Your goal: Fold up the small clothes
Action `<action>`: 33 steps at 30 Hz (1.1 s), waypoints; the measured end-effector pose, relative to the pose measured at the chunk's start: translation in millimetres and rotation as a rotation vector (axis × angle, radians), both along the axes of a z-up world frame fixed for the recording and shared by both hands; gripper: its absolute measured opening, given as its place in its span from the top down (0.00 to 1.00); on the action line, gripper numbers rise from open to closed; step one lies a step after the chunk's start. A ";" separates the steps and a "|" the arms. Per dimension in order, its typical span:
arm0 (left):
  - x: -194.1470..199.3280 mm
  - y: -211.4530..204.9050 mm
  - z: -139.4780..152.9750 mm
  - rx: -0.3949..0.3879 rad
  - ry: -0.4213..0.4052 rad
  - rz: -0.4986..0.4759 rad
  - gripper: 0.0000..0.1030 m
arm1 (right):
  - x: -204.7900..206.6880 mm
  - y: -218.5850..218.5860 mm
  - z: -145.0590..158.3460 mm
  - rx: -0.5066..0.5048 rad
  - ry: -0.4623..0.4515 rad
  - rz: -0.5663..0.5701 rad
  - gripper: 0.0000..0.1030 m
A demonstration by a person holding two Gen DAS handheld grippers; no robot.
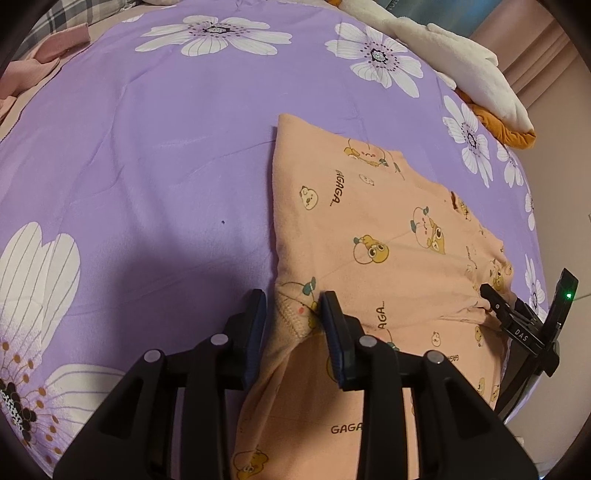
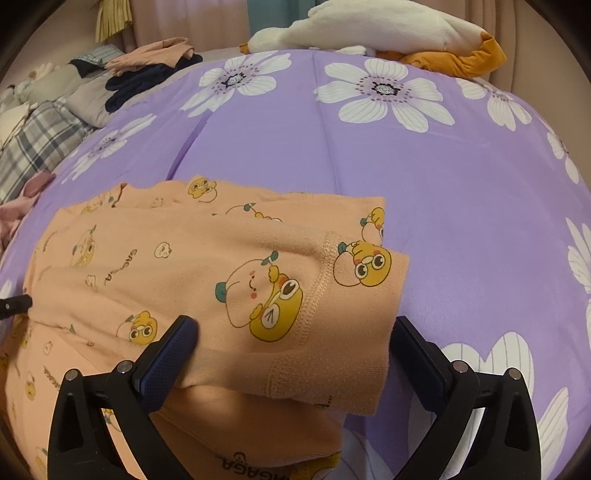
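A small peach garment (image 1: 388, 236) printed with cartoon ducks and "GAGA" lies partly folded on the purple flowered bedspread (image 1: 155, 147). My left gripper (image 1: 293, 314) is open, its jaws on either side of a stitched cuff edge of the garment. The right gripper (image 1: 517, 314) shows at the garment's right edge in the left wrist view. In the right wrist view the garment (image 2: 207, 258) has a folded sleeve end lying between the wide-open jaws of my right gripper (image 2: 291, 347). The left gripper's tip (image 2: 14, 304) shows at the far left.
A white and orange plush toy (image 2: 388, 29) lies at the bed's far edge. A pile of dark and pink clothes (image 2: 147, 66) and a plaid pillow (image 2: 33, 147) sit at the left. Pink cloth (image 1: 44, 55) lies at the upper left in the left wrist view.
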State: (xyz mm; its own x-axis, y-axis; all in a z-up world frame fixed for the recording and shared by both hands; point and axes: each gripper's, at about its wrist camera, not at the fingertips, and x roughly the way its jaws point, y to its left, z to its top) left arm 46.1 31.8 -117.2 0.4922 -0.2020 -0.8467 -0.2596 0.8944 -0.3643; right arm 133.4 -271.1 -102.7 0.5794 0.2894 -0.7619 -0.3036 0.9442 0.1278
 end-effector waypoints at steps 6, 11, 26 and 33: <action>0.4 -1.1 -0.4 0.010 -0.001 -0.009 0.69 | 0.1 0.0 -0.3 0.000 -0.001 0.000 0.01; -0.5 -0.5 -0.2 0.003 -0.006 -0.007 0.69 | 0.1 0.2 -0.5 -0.001 -0.002 -0.001 0.01; -0.7 -0.6 0.4 0.003 -0.001 -0.005 0.69 | 0.0 0.1 -0.8 -0.001 -0.002 -0.001 0.01; -0.5 -0.2 0.4 0.003 0.000 -0.004 0.69 | 0.0 0.2 -0.8 -0.001 -0.002 -0.001 0.01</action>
State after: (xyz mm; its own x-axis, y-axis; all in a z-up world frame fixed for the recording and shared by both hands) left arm 45.7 31.6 -116.7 0.4911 -0.2013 -0.8475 -0.2558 0.8967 -0.3612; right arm 133.5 -270.9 -103.5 0.5810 0.2882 -0.7611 -0.3033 0.9445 0.1261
